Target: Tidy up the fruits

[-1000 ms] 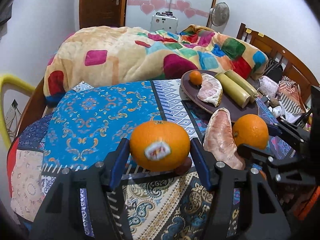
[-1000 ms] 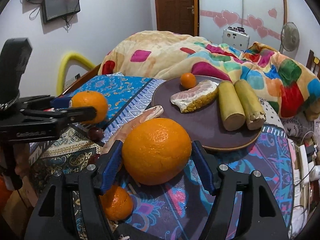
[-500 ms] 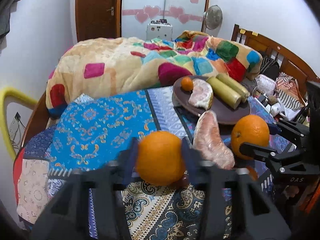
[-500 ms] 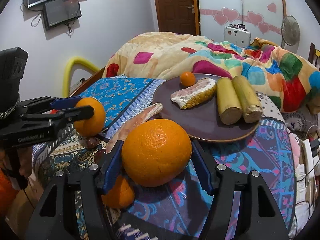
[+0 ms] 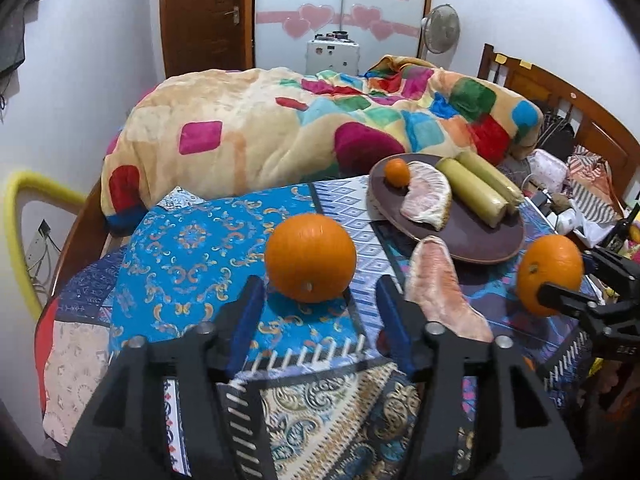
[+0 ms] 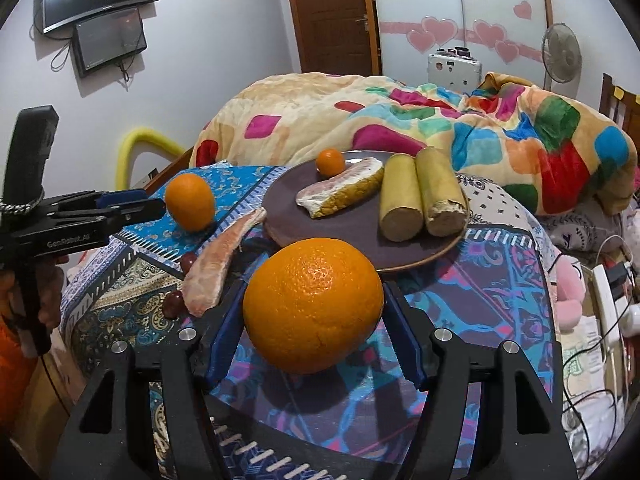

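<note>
In the left wrist view the left gripper (image 5: 316, 304) is opening, its blue pads apart and touching nothing. An orange (image 5: 310, 258) sits on the blue cloth (image 5: 180, 256) just ahead of the fingertips, clear of both. To the right a pomelo slice (image 5: 444, 292) lies on the cloth beside a dark plate (image 5: 488, 240). The plate holds a small orange (image 5: 397, 173), a pomelo wedge (image 5: 428, 200) and two yellow-green logs (image 5: 476, 190). At the far right the right gripper (image 5: 560, 276) holds a second orange (image 5: 548, 274).

In the right wrist view the right gripper (image 6: 314, 328) grips the second orange (image 6: 312, 306), both pads pressed on its sides, above the cloth near the plate's (image 6: 288, 216) front rim. The left gripper (image 6: 156, 206) enters from the left, its tips just short of the first orange (image 6: 190, 201), which rests on the cloth. Two dark grapes (image 6: 188, 262) lie by the slice (image 6: 220, 264).
</note>
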A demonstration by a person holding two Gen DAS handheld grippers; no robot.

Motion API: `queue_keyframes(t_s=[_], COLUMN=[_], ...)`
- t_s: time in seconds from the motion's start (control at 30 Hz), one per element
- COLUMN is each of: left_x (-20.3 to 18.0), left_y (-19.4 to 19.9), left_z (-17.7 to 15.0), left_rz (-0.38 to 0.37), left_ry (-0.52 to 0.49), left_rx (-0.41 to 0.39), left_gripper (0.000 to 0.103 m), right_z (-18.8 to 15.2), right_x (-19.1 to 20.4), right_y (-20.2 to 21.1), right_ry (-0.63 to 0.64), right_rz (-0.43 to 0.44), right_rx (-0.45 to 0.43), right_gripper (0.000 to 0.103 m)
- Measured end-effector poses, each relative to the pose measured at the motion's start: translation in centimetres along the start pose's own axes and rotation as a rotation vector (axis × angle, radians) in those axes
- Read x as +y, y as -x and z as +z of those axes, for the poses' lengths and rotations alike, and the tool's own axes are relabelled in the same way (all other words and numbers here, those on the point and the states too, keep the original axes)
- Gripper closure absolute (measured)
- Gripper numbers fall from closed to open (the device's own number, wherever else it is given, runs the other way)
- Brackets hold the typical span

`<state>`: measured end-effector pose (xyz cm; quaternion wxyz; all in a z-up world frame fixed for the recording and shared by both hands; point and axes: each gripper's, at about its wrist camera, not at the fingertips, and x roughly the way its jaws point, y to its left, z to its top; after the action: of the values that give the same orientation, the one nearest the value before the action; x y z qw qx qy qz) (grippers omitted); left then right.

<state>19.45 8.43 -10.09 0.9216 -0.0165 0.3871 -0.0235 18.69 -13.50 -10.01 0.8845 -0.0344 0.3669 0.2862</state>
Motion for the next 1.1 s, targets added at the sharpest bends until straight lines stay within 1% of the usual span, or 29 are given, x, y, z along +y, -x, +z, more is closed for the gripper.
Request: queue_keyframes(t_s=[0.03, 0.1, 0.2, 0.23, 0.33, 0.4, 0.47, 0.5, 0.53, 0.57, 0.6, 0.67, 0.8, 0.9, 1.0, 1.1], left_x=[0.1, 0.2, 0.5, 0.6, 0.8, 0.6, 0.5, 0.3, 0.2, 0.2, 0.3, 0.7, 1.0, 0.4, -0.3, -1.3], left_y=[-0.3, -1.3, -3.3, -4.2, -7.5, -8.9, -10.3, -11.0, -11.7, -12.6, -13.1, -13.2, -12.6, -11.6, -10.2, -8.3], left_z=[0.2, 0.7, 2.2, 2.8, 4.7, 5.8, 6.9, 7.4, 7.8, 8.0, 8.1, 8.1, 7.9, 7.5, 6.8, 6.5], left_rz=[0.007, 0.028, 0.057, 0.051, 0.042, 0.024, 0.026, 0.040, 0.048, 0.082, 0.094, 0.078, 0.064, 0.074, 0.047, 0.020], left_ry=[-0.002, -0.022, -0.037, -0.040, -0.056, -0.068, -0.066, -0.069, -0.072, -0.073, -0.072, -0.044, -0.025, -0.050, -0.069, -0.093], left_rx=[0.002, 0.008, 0.017, 0.022, 0.077, 0.085, 0.082, 0.081, 0.080, 0.082, 0.073, 0.049, 0.046, 0.045, 0.040, 0.014], left_gripper=[0.034, 0.029, 0.018, 0.018, 0.018, 0.018, 0.018, 0.019, 0.032, 0.039, 0.040, 0.040, 0.041, 0.041, 0.041, 0.041], right_z=[0.1, 0.1, 0.3, 0.4, 0.5, 0.6, 0.7, 0.7, 0.6, 0.6, 0.6, 0.6, 0.6, 1.0, 1.3, 1.8], right_x=[-0.1, -0.3, -0.6, -0.7, -1.0, -1.3, -1.6, -1.7, -1.7, -1.9, -2.0, -2.2, -2.2, -2.4, -2.5, -2.6], right_y=[0.0, 0.2, 0.3, 0.3, 0.5, 0.5, 0.4, 0.4, 0.3, 0.2, 0.2, 0.1, 0.3, 0.5, 0.7, 0.7], right_ry=[-0.002, -0.001, 0.003, 0.004, 0.014, 0.017, 0.024, 0.026, 0.030, 0.031, 0.032, 0.036, 0.057, 0.045, 0.035, 0.031], right_rz=[0.001, 0.000, 0.000, 0.002, 0.002, 0.004, 0.007, 0.008, 0.010, 0.010, 0.012, 0.019, 0.018, 0.028, 0.024, 0.015], right_rx=[-0.002, -0.006, -0.014, -0.018, -0.029, -0.033, -0.035, -0.036, -0.037, -0.037, -0.037, -0.039, -0.048, -0.062, -0.080, -0.085], right_gripper=[0.040, 0.040, 0.040, 0.040, 0.040, 0.040, 0.040, 0.040, 0.040, 0.040, 0.040, 0.040, 0.040, 0.040, 0.040, 0.040])
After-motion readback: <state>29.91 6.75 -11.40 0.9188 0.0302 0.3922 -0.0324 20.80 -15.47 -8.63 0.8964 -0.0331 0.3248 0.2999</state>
